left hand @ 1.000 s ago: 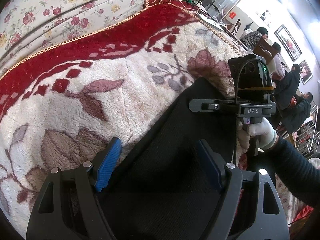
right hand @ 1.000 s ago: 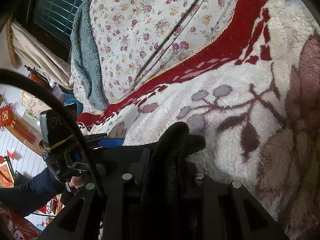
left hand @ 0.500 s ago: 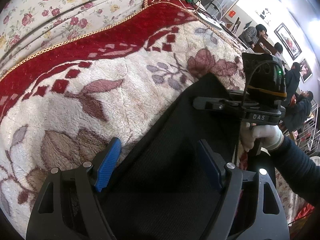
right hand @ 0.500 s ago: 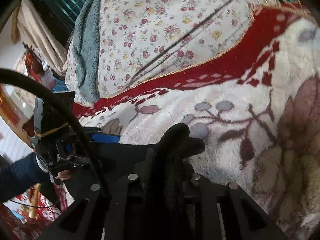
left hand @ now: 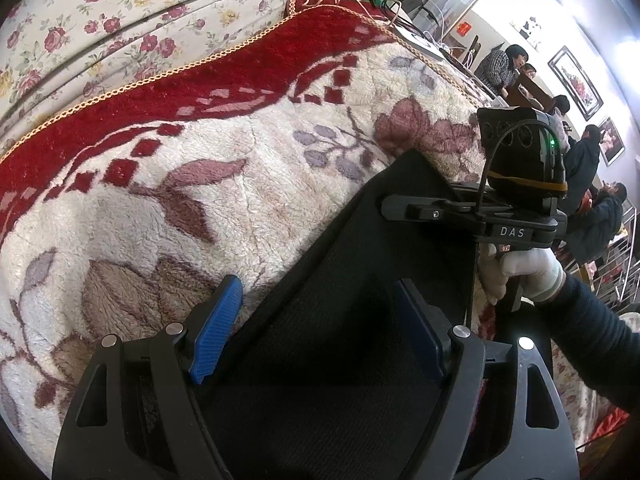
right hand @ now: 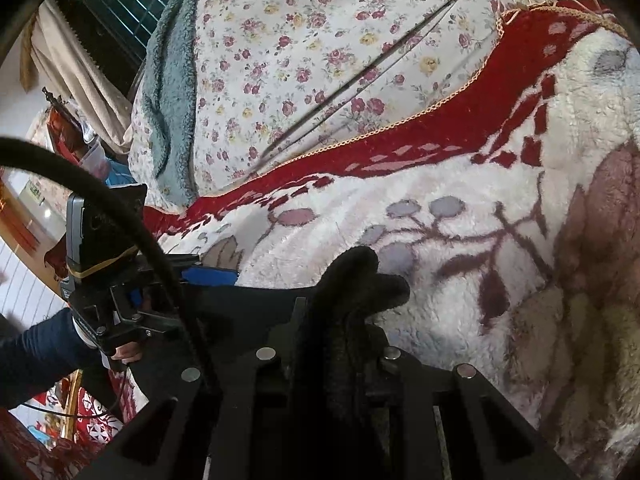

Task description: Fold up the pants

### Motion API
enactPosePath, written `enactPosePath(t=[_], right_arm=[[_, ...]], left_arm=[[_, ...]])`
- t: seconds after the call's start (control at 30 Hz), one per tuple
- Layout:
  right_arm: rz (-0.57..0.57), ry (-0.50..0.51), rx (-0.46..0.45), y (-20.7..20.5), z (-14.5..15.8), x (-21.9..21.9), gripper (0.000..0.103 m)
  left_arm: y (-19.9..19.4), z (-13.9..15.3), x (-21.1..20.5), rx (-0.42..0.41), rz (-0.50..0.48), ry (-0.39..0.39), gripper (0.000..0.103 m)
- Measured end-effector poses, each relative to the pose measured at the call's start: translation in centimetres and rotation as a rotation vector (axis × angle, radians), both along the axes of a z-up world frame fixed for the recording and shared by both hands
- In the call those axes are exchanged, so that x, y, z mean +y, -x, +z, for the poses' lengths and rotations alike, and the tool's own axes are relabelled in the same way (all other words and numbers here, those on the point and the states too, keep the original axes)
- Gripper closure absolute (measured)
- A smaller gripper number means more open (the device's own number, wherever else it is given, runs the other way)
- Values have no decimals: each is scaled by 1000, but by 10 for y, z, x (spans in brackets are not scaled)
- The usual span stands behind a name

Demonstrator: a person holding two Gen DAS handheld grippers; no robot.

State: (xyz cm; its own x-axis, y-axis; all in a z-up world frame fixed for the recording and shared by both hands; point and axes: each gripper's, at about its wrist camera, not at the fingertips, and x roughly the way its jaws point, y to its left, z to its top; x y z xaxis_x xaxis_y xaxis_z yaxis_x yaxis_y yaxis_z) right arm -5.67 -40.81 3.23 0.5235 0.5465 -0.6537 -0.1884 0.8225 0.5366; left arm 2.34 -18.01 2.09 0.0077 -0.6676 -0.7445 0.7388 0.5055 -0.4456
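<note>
Black pants [left hand: 340,320] are pinched by the right claw [right hand: 352,304] over a blanket [left hand: 200,200]. The left claw [left hand: 320,320] is spread wide around them. The bunched fabric could be pulled free.

Each wrist camera looks forward, very near over its own fingers, onto the fleece blanket [left hand: 248,184]. Both views share the black pants [left hand: 344,320] and each other's gripper at the frame side.

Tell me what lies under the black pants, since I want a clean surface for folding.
Under the black fabric pants lies a fluffy cream and red floral blanket, visible all around them. The part of the blanket directly beneath the pants is covered, so anything on it cannot be seen.
</note>
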Motion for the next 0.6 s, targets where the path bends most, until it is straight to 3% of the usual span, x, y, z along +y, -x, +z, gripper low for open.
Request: enactPosePath(t=[0.23, 0.47, 0.6], right_arm=[[1, 29, -29, 2, 7, 0, 86], [23, 60, -133, 15, 40, 1, 87], [44, 62, -168, 20, 55, 2, 87]], left_arm=[[0, 0, 0, 4, -3, 1, 25], [-18, 4, 6, 125, -62, 27, 25], [-22, 9, 7, 140, -132, -1, 25]])
